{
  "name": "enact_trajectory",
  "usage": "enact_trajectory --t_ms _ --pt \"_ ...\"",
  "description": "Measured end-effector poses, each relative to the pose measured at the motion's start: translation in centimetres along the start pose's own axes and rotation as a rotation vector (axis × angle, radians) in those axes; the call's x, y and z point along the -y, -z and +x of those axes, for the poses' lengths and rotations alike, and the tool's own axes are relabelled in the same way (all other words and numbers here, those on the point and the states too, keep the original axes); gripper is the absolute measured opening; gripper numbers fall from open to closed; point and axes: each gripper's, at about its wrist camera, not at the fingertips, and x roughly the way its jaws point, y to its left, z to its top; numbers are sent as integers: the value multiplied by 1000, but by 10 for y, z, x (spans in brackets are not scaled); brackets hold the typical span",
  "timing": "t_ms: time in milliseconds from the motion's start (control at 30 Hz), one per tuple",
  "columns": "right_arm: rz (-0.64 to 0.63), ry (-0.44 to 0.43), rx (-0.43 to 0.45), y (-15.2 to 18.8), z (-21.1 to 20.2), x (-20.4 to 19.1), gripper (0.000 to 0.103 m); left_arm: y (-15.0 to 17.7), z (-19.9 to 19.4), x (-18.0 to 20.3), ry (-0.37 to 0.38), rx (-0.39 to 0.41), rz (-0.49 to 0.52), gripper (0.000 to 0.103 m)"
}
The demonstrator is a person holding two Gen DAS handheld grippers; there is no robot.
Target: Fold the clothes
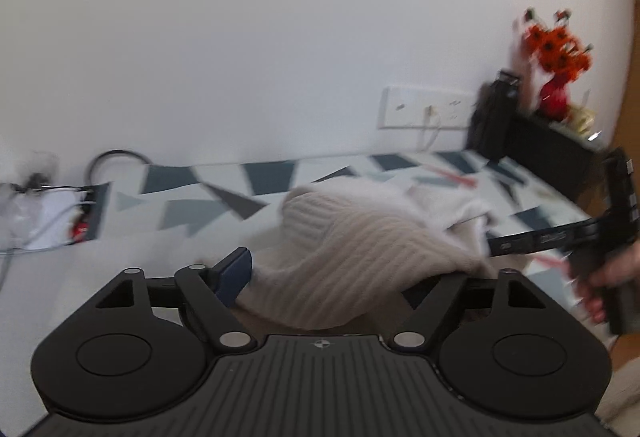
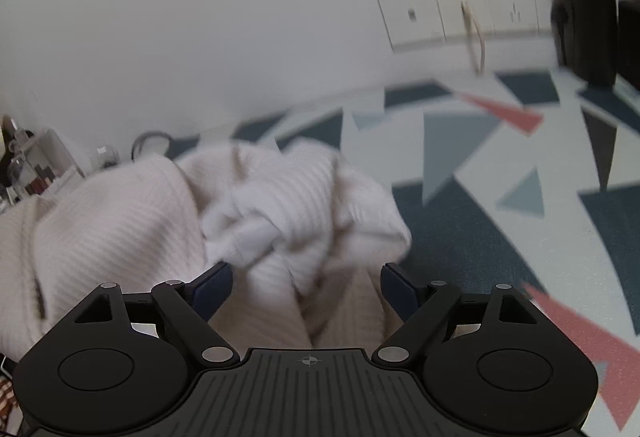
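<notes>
A cream ribbed knit garment (image 1: 360, 237) lies bunched on a tabletop (image 1: 224, 193) covered in a cloth of dark blue, grey and red triangles, with both hand-held claws working at it. The left claw (image 1: 340, 273) has its blue-padded fingers (image 1: 234, 271) spread wide, the knit draped across the gap and hiding the far finger; whether any fabric is actually pinched cannot be told. In the right wrist view, the right claw (image 2: 306, 281) also stands open, a thick twisted fold of the garment (image 2: 280, 221) sitting between its two blue pads, which do not press it. From the left wrist view the right claw appears just beyond the garment's right edge, gripped by a person's hand (image 1: 612, 277). On the wall behind the garment is a white socket panel (image 1: 426, 107) with a cable hanging from it. Further right of the garment stands a red vase of orange flowers (image 1: 554, 73); to its left, a power strip with cables (image 1: 86, 213). Motion blur softens much of both views.
</notes>
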Motion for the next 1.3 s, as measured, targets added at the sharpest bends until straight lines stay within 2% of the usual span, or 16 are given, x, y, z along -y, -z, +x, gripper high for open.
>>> enact_trajectory --t_ms 33,67,167,300,333,367,433,500,667,800,900,967,1033,1067,1133,1300 --pt "-23 -4 26 -2 -3 -5 85 -2 1 0 56 -5 -16 34" --pt "-45 -11 42 -4 -5 -8 88 -4 2 -2 94 -13 -45 20" --pt "-48 -29 25 -10 0 -12 89 -9 -3 -12 105 39 -154 14" --pt "-31 -18 -40 -6 16 -10 86 -11 -18 -44 59 135 -361 10" --pt "-30 -15 -54 -4 19 -9 76 -9 -21 -53 38 152 -405 9" --pt "-25 -19 -69 -2 23 -7 56 -7 -25 -62 17 169 -450 9" --pt "1 -42 -93 0 27 0 29 -2 -32 -81 -30 196 -535 8" --pt "40 -53 -62 -1 20 9 14 9 -39 -99 -88 210 -608 8" --pt "109 8 66 -6 -11 27 12 46 -48 -130 -167 185 -792 8" --pt "126 70 75 -5 -18 37 13 65 -39 -121 -182 80 -750 8" --pt "173 91 34 -3 -14 44 30 67 -28 -112 -206 -4 -687 15" --pt "182 104 39 -1 -18 45 39 62 -26 -110 -260 -49 -644 46" --pt "169 111 44 1 -27 44 50 56 -32 -112 -282 -33 -623 65" --pt "159 114 45 2 -32 43 57 52 -37 -114 -279 -11 -619 68" --pt "131 119 42 6 -42 42 62 40 -44 -110 -272 19 -577 68" --pt "1 158 -4 22 -54 34 66 15 -52 -82 -260 76 -378 80"
